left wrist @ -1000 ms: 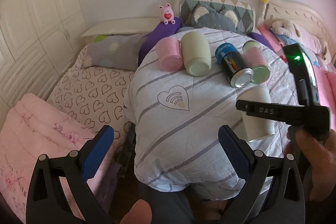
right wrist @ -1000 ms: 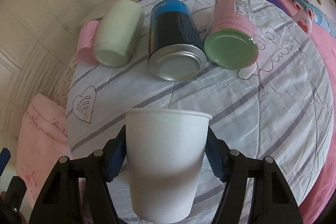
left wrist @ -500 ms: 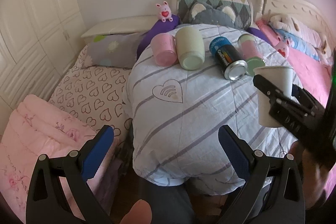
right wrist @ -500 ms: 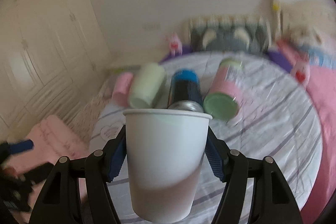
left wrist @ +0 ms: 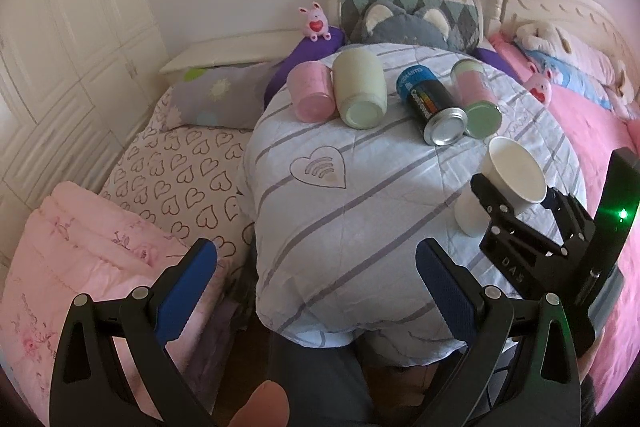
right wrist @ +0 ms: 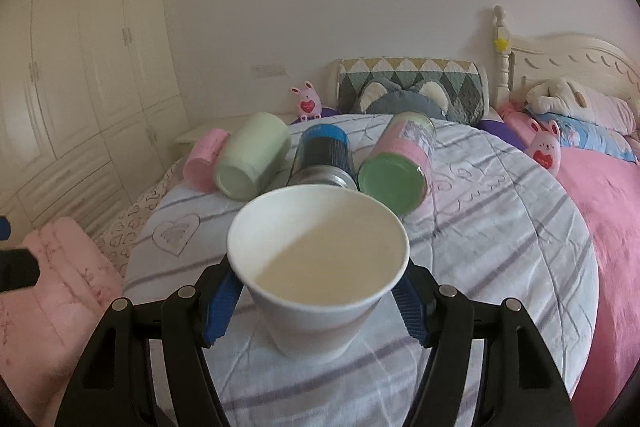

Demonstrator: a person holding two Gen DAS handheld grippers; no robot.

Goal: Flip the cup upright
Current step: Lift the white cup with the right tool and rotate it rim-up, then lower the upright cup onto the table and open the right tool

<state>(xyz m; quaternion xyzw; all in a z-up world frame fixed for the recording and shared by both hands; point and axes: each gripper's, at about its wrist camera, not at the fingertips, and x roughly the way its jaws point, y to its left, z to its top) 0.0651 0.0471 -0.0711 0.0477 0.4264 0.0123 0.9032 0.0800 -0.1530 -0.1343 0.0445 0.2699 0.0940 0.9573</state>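
Observation:
A white paper cup (right wrist: 318,263) is held mouth-up between the blue pads of my right gripper (right wrist: 316,301), which is shut on its sides. Its base is at or just above the striped quilt (right wrist: 500,267); I cannot tell if it touches. In the left wrist view the cup (left wrist: 508,187) stands at the right, tilted slightly, with the right gripper (left wrist: 516,203) around it. My left gripper (left wrist: 316,287) is open and empty, low at the near edge of the quilt (left wrist: 360,211).
Several containers lie on their sides at the far part of the quilt: a pink cup (left wrist: 310,95), a pale green cup (left wrist: 360,89), a blue-black can (left wrist: 432,105) and a pink-green jar (left wrist: 476,99). Pillows and plush toys (left wrist: 316,23) lie behind. A pink blanket (left wrist: 72,259) is at the left.
The right gripper has turned the cup from lying level to mouth-up and lowered it toward the quilt. The left gripper has stayed open and nearly still.

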